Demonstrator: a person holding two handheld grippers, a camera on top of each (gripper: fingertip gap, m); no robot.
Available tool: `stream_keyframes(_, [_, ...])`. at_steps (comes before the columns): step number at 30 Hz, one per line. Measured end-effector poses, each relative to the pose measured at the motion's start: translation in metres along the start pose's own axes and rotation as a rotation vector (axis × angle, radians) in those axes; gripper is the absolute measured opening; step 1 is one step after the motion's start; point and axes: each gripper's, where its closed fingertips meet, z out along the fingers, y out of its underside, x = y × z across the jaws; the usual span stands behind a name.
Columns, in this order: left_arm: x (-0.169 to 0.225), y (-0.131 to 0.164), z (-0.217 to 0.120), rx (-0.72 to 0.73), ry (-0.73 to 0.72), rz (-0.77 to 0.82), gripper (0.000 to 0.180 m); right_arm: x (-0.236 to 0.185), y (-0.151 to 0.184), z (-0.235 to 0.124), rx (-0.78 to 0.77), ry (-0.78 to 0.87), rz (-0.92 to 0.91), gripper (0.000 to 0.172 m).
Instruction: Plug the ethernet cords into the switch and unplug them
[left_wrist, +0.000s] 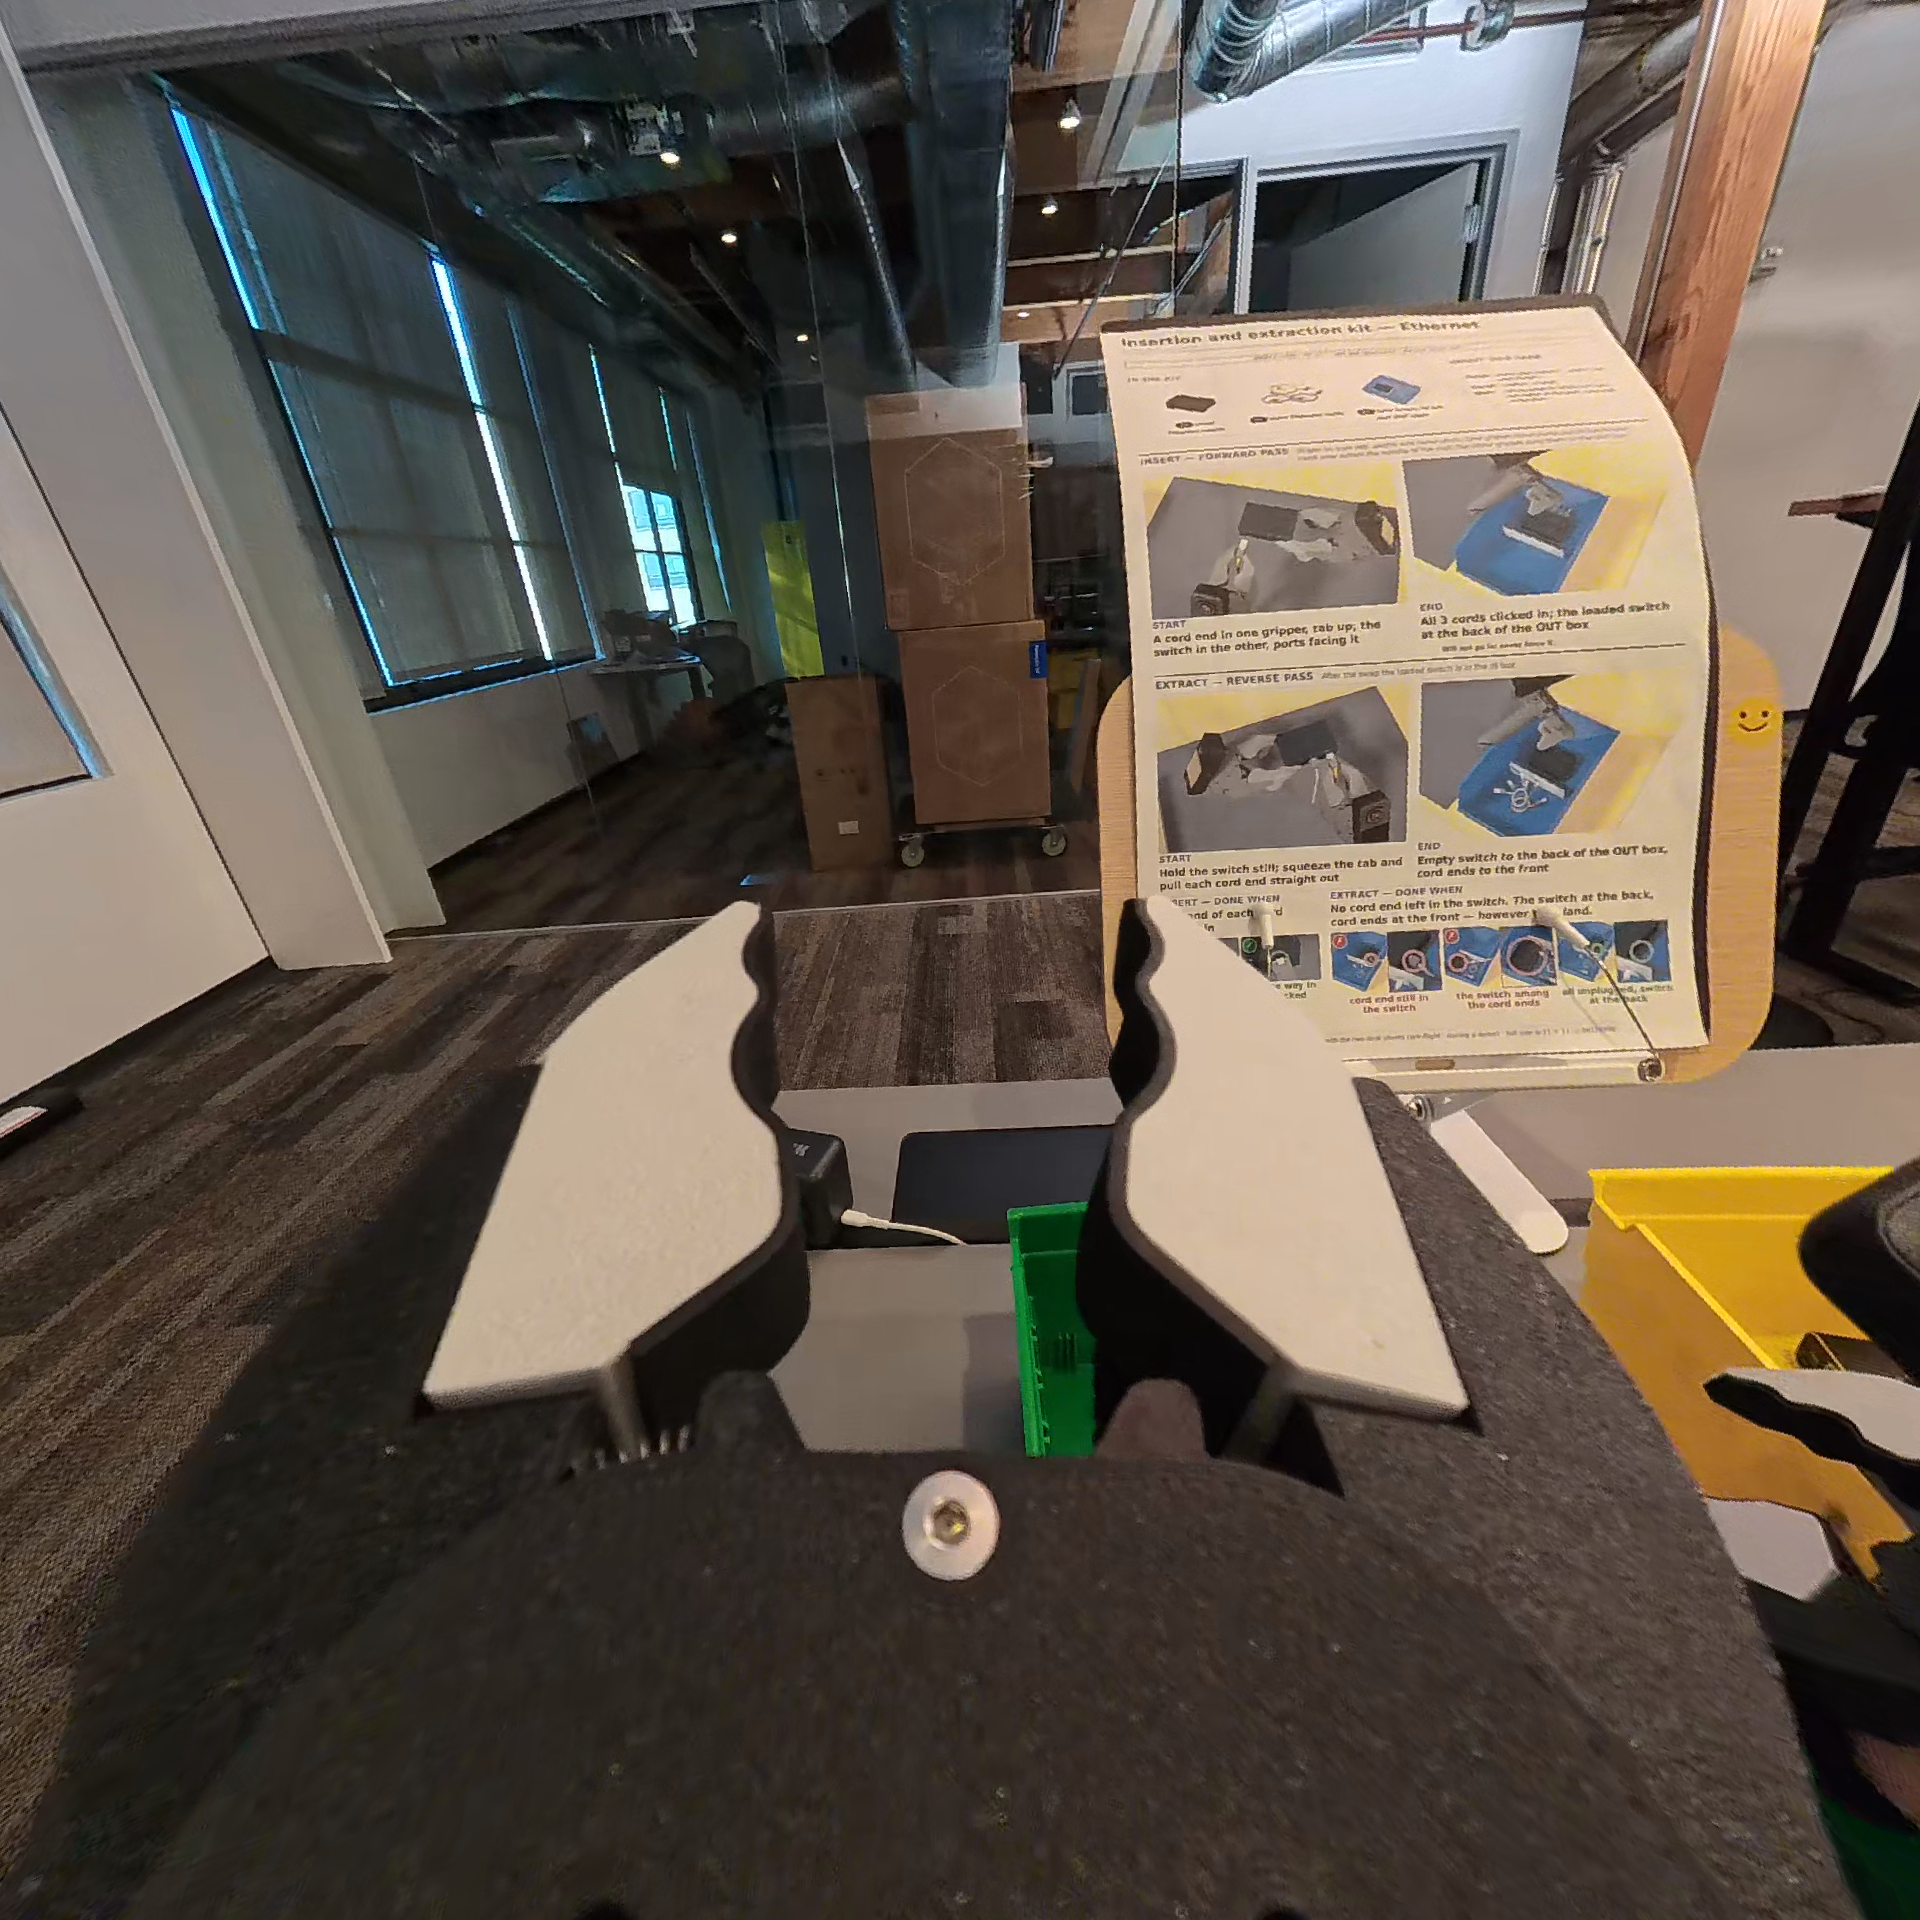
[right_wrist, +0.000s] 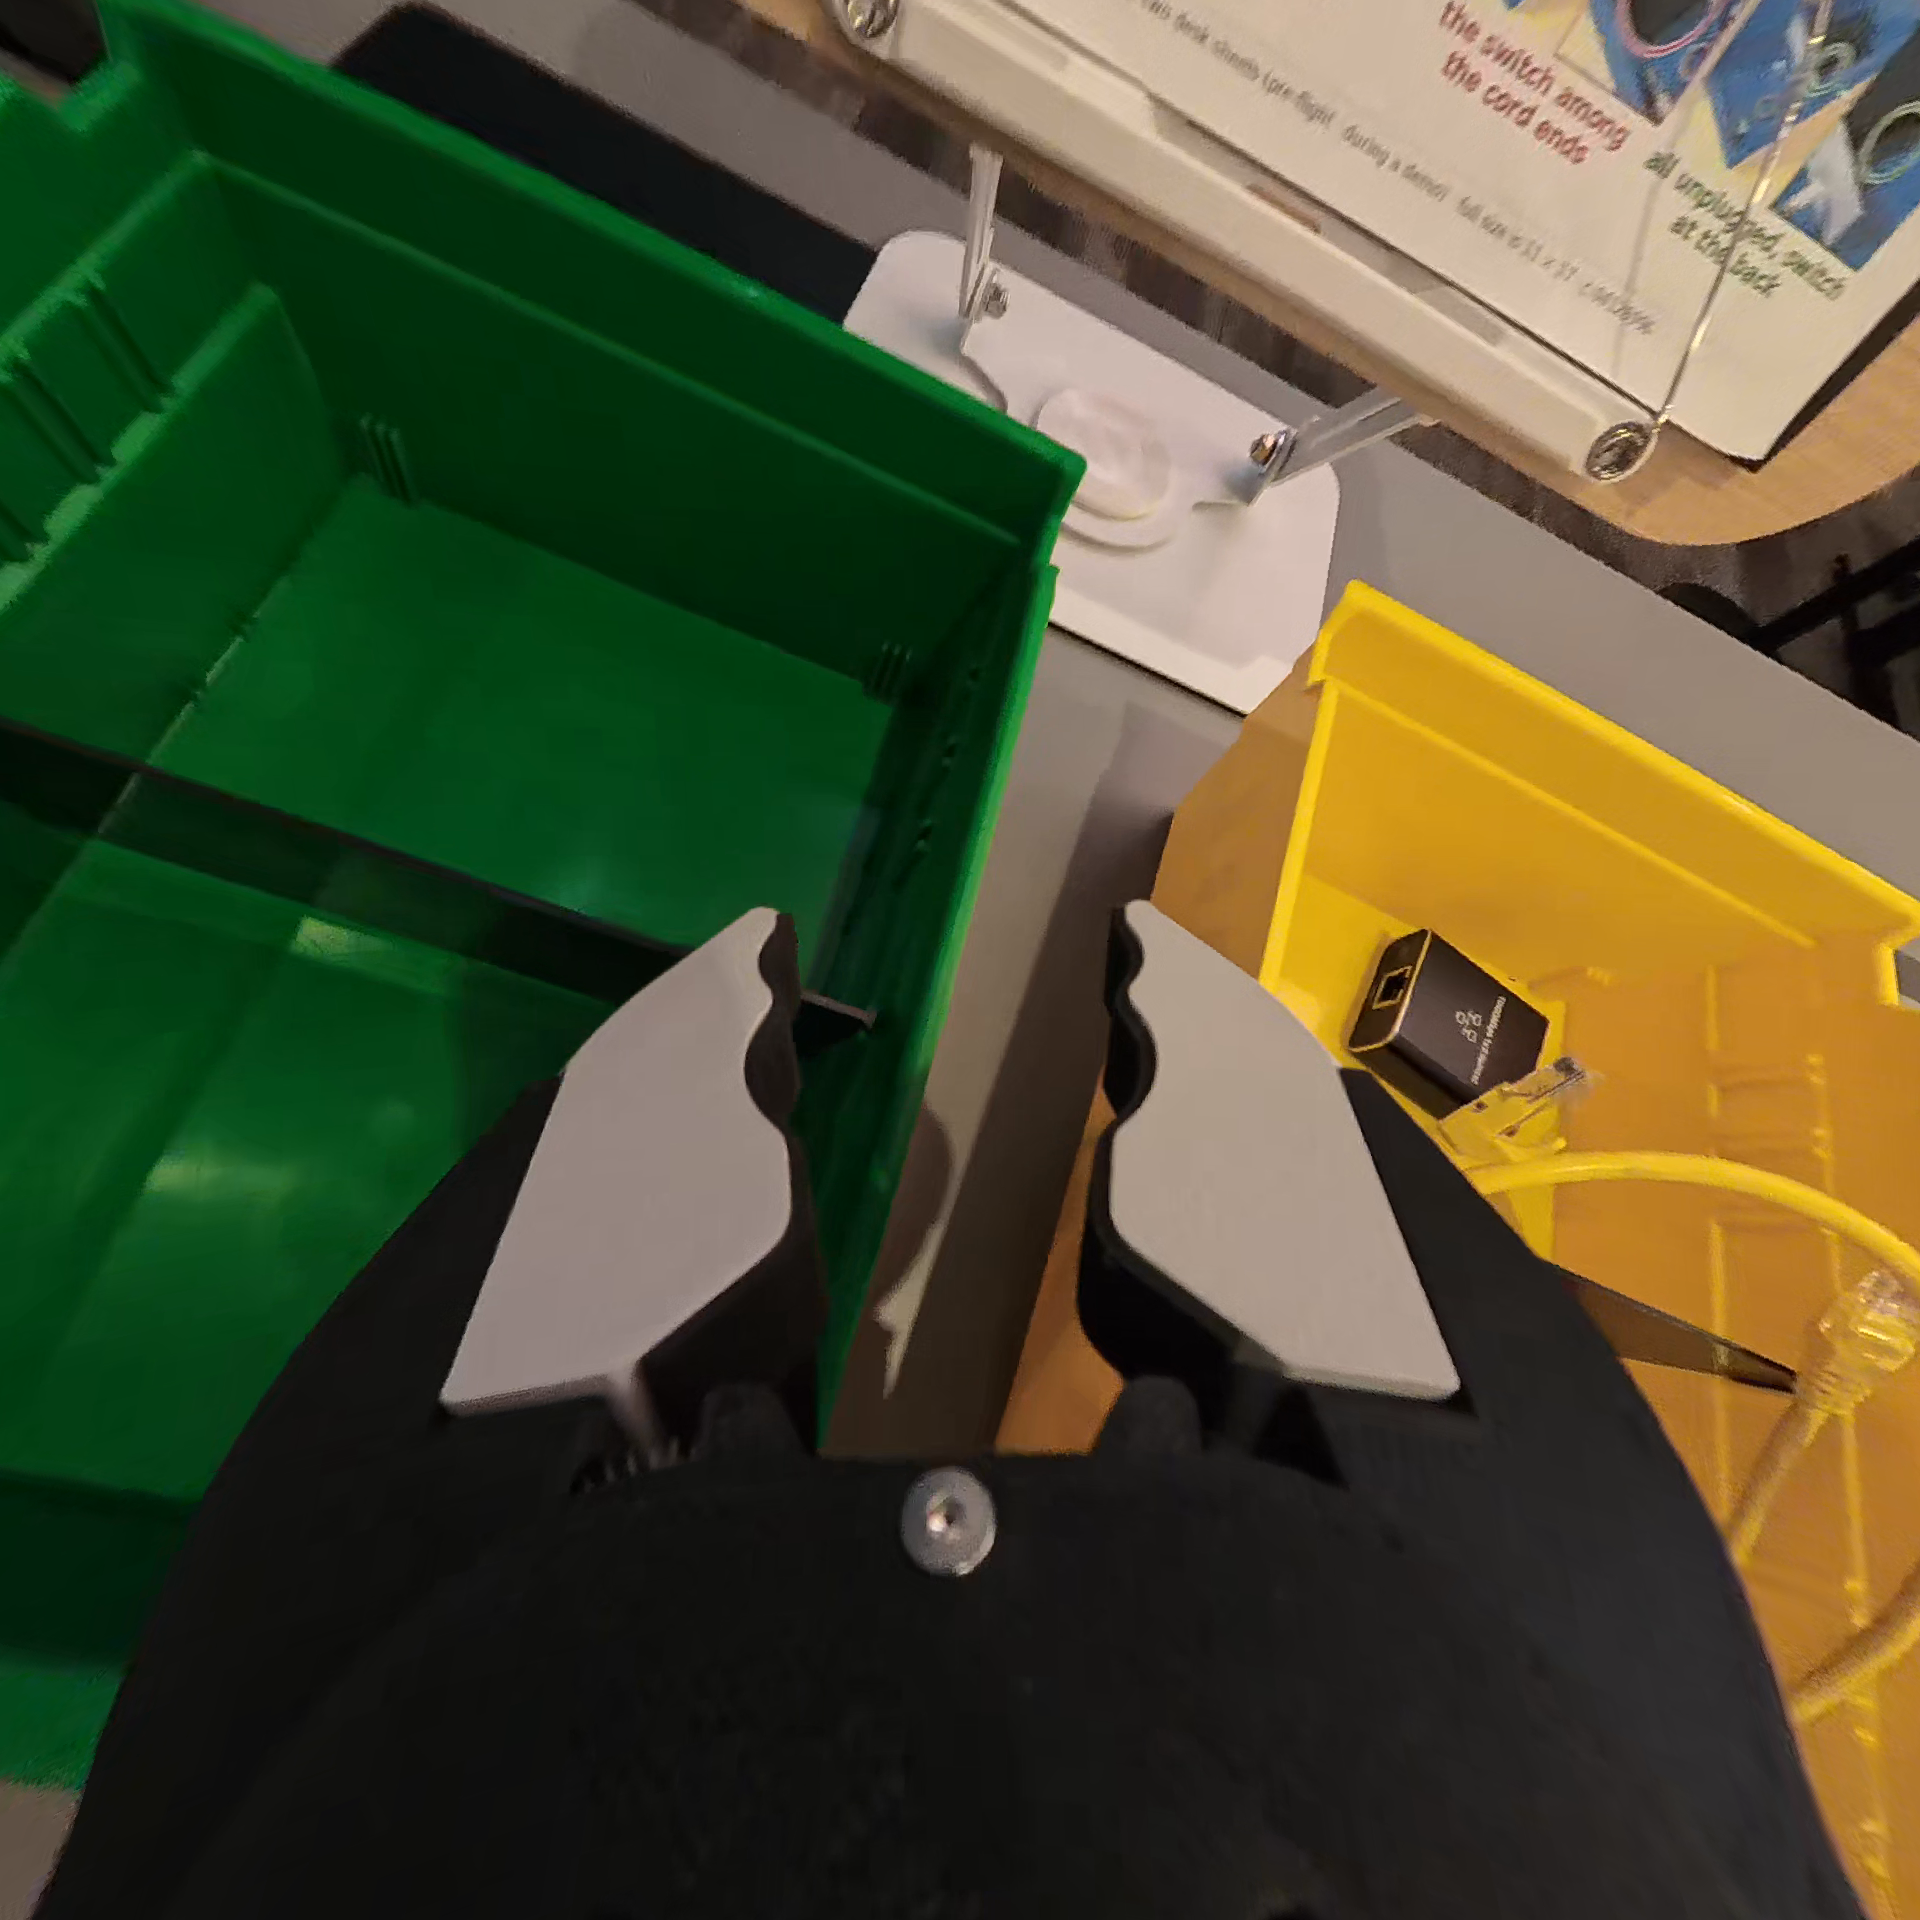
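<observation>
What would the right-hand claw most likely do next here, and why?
Probably swing right and down into the yellow bin toward the black switch. The right gripper is open and empty above the gap between bins, and the yellow cords look unplugged.

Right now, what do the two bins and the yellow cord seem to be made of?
The green bin and the yellow bin look like moulded hard plastic: ribbed walls, uniform colour, a soft sheen. The yellow cord seems to have a flexible plastic or rubber jacket, since it bends in a smooth curve; its plug looks like clear plastic.
</observation>
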Motion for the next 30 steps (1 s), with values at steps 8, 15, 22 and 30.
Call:
stream_keyframes(8, [0.004, -0.002, 0.000, 0.006, 0.014, 0.004, 0.061, 0.000, -0.014, -0.010, 0.097, 0.016, 0.030, 0.057])
stream_keyframes(15, [0.006, -0.006, -0.001, 0.023, 0.002, 0.022, 0.061, 0.011, -0.009, -0.007, 0.058, 0.019, 0.042, 0.058])
stream_keyframes(22, [0.011, -0.002, 0.001, 0.001, 0.018, 0.037, 0.061, 0.018, -0.034, -0.022, 0.204, 0.082, 0.099, 0.058])
stream_keyframes(30, [0.010, -0.002, 0.000, 0.001, 0.043, 0.021, 0.060, 0.035, -0.081, -0.064, 0.373, 0.173, 0.103, 0.058])
